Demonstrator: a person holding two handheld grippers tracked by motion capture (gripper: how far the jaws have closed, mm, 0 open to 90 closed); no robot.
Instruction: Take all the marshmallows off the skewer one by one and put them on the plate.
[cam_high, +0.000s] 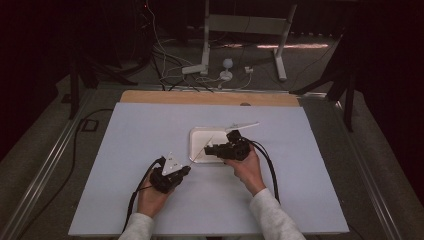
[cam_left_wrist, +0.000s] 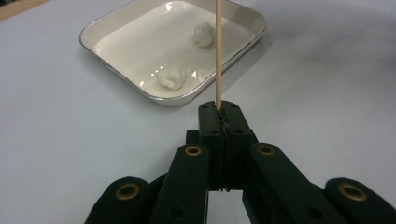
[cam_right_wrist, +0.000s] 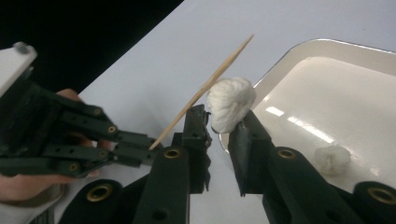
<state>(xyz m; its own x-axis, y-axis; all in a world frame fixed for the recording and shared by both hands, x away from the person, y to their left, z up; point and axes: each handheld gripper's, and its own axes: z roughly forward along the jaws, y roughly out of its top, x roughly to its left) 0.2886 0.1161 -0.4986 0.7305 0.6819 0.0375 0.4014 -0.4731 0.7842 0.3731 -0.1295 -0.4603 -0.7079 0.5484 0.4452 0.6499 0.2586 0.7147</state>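
Marshmallow (cam_right_wrist: 230, 111) sits between your right gripper's (cam_right_wrist: 223, 122) jaws at the near rim of the white tray (cam_right_wrist: 299, 51), soft, light, easily squashed; pinch it gently at its sides. Your left gripper (cam_left_wrist: 222, 109) is pressed together on the thin, snappable wooden skewer (cam_left_wrist: 218, 51). Farther off, another marshmallow piece (cam_right_wrist: 331, 159) lies in the tray.
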